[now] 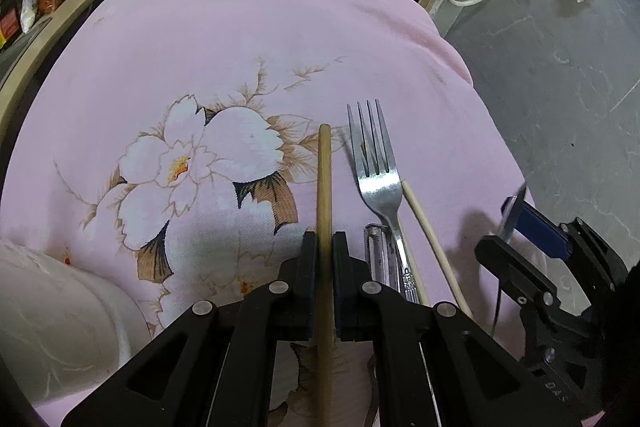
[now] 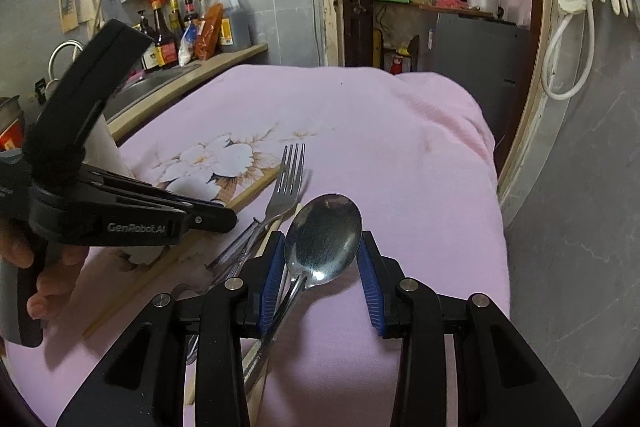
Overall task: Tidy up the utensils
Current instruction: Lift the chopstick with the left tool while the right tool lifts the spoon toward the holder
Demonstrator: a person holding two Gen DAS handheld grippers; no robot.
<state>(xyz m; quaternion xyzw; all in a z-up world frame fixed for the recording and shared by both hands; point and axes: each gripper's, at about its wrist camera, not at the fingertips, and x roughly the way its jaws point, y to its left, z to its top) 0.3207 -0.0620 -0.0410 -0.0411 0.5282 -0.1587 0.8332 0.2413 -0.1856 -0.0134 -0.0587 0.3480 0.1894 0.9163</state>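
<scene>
Left wrist view: left gripper (image 1: 325, 247) is clamped on a wooden chopstick (image 1: 324, 179), black pads pressed on both sides of the stick. The chopstick runs straight out ahead between the pads, over the pink floral cloth (image 1: 200, 67). Just right of it on the cloth lie a fork (image 1: 378, 171), tines pointing away, a second chopstick (image 1: 430, 239) angled beside the fork handle, and a ridged metal utensil (image 1: 376, 251) left of the fork handle, type not identifiable. A white container (image 1: 60, 307) is seen at the lower left, partly cut off by the frame edge; its contents cannot be made out. The right gripper (image 1: 520, 227) is seen at the right edge, blue pads visible.

Right wrist view: right gripper (image 2: 322, 267) has its blue-padded fingers (image 2: 272, 279) partly apart. A metal spoon (image 2: 324, 235) sits between them, bowl facing the camera, handle running down and left toward the left pad. Whether the pads actually press on the spoon cannot be told; a gap is seen at the right pad. The fork (image 2: 288, 183) and the second chopstick (image 2: 276, 227) lie on the cloth (image 2: 400, 147) just left of the spoon. The left gripper (image 2: 216, 217) comes in from the left, held by a hand (image 2: 40, 275). Behind it the white container (image 2: 108, 147) is mostly hidden.
</scene>
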